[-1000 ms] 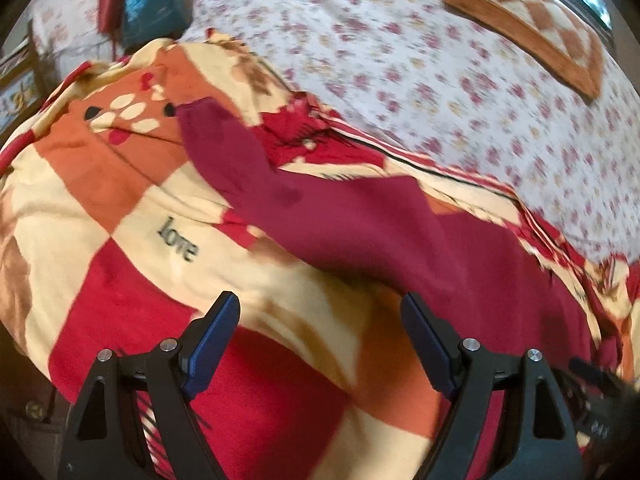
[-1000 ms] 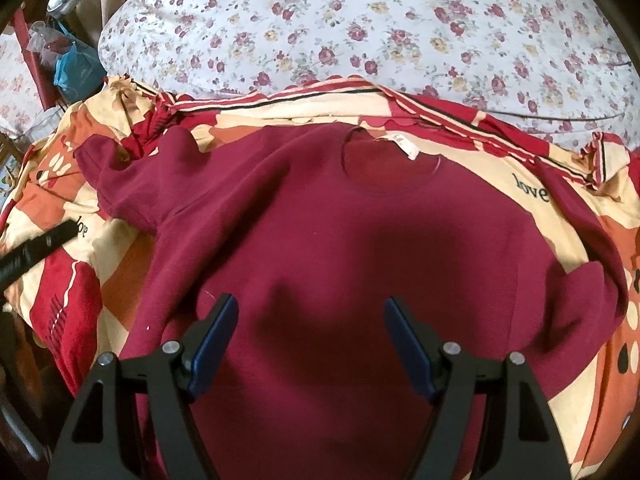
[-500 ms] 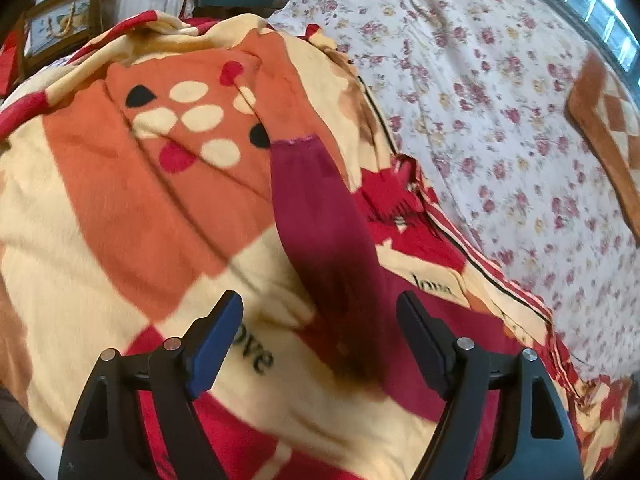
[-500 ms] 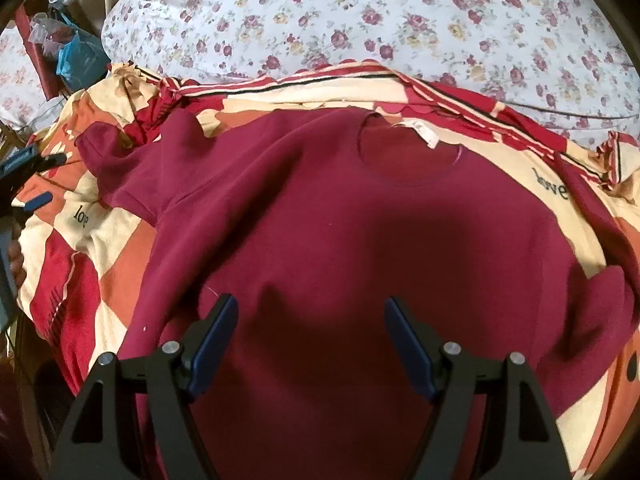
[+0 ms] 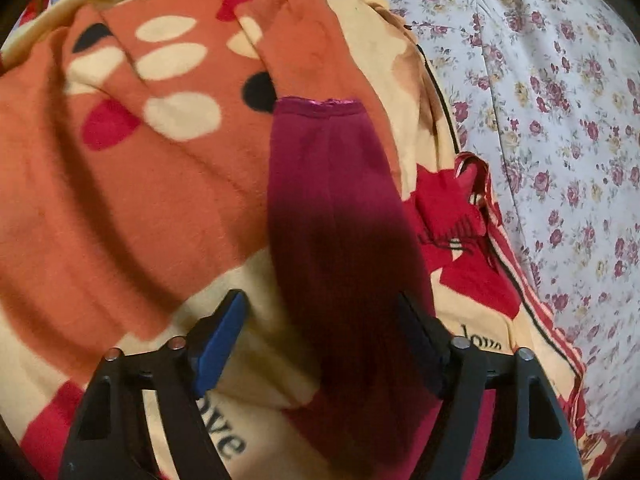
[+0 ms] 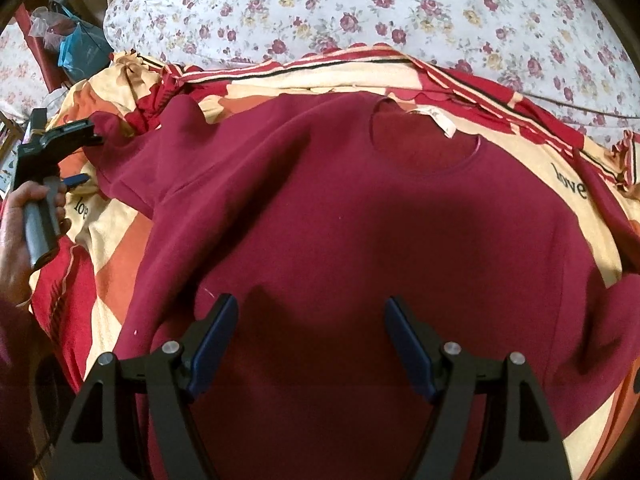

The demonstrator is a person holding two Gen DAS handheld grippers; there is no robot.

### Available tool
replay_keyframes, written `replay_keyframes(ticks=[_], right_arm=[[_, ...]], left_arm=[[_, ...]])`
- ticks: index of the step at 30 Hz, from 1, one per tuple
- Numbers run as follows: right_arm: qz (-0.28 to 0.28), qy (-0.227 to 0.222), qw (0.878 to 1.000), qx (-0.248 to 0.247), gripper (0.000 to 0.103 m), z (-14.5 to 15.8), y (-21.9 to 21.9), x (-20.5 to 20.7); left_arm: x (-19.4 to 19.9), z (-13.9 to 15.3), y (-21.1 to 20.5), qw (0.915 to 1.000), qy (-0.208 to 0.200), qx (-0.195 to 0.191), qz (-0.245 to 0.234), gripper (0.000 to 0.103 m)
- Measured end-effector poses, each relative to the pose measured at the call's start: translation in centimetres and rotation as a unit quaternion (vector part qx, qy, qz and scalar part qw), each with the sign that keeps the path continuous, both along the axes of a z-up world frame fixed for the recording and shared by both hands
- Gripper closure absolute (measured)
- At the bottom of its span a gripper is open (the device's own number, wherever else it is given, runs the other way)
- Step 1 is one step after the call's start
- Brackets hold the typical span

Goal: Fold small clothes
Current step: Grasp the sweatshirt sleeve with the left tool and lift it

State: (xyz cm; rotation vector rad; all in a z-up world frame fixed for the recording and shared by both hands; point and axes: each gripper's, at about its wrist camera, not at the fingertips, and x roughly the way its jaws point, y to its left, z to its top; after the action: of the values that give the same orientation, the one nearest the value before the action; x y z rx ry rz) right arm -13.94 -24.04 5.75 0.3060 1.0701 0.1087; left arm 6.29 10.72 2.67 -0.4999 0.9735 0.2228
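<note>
Left gripper (image 5: 320, 340), jaws just closing but not yet pinching, straddles the long sleeve (image 5: 332, 208) of a maroon knit sweater (image 6: 380, 240) spread on a patterned orange-and-cream blanket (image 5: 140, 184); right gripper (image 6: 308, 344) hovers wide open above the body. Folding the sleeve inward likely calls for a firm pinch first.

The sweater (image 6: 360, 220) is dark red all over, with a small white tag (image 6: 442, 122) at the neck. The blanket (image 5: 140, 200) has orange, red and cream blocks, cream ovals, black spots and black "love" words. The bed sheet (image 6: 360, 4) is white with little red and yellow flowers.
</note>
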Motion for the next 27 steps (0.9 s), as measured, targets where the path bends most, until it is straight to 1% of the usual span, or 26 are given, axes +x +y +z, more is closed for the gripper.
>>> replay_keyframes(ticks=[1,2,3,5,8,10,13,15,17,18,21,23,24,27], right_arm=[[0.0,0.0,1.0,0.0,0.024,-0.1,0.0,0.0],[0.0,0.0,1.0,0.0,0.024,-0.1,0.0,0.1],[0.0,0.0,1.0,0.001,0.024,-0.1,-0.1,0.1],[0.0,-0.001,1.0,0.002,0.024,-0.1,-0.2,0.1],[-0.006,-0.003,1.0,0.005,0.024,0.0,-0.6,0.1],[-0.015,-0.005,1.0,0.005,0.024,0.1,-1.0,0.1],[-0.024,-0.005,1.0,0.012,0.024,0.2,-1.4,0.0],[-0.027,-0.008,1.0,0.011,0.024,0.4,-1.5,-0.3],[-0.029,-0.01,0.999,0.009,0.024,0.6,-1.6,-0.5],[-0.03,-0.011,0.999,0.01,0.024,0.7,-1.7,-0.7],[-0.028,-0.013,0.999,0.009,0.024,1.0,-2.0,-1.3],[-0.029,-0.014,0.999,0.006,0.024,1.1,-2.1,-1.6],[-0.03,-0.014,0.999,0.006,0.023,1.1,-2.2,-1.6],[-0.035,-0.009,0.999,0.016,0.023,0.6,-2.4,-1.4]], left_arm=[[0.2,-0.2,0.2,0.9999,-0.006,-0.012,-0.003,0.085],[0.4,-0.3,0.4,0.9995,-0.01,-0.03,-0.009,0.097],[0.6,-0.4,0.6,0.9989,-0.006,-0.045,-0.013,0.103],[0.3,0.5,0.6,0.998,-0.019,-0.055,-0.024,0.103],[-1.2,3.7,-0.6,0.9953,-0.062,-0.039,-0.064,0.103],[-2.3,6.0,-2.0,0.9901,-0.09,-0.042,-0.098,0.103],[-3.3,9.0,-4.6,0.9804,-0.121,-0.046,-0.149,0.103],[-3.8,10.4,-6.0,0.974,-0.133,-0.049,-0.177,0.103],[-4.0,11.3,-7.0,0.9712,-0.139,-0.044,-0.188,0.103],[-4.1,11.5,-7.1,0.9716,-0.14,-0.041,-0.187,0.103],[-4.1,10.6,-6.2,0.9785,-0.123,-0.033,-0.162,0.103],[-3.9,9.0,-4.9,0.9839,-0.101,-0.043,-0.141,0.092],[-3.9,8.4,-4.5,0.9858,-0.095,-0.042,-0.132,0.084],[-3.7,6.3,-2.9,0.9919,-0.073,-0.011,-0.103,0.077]])
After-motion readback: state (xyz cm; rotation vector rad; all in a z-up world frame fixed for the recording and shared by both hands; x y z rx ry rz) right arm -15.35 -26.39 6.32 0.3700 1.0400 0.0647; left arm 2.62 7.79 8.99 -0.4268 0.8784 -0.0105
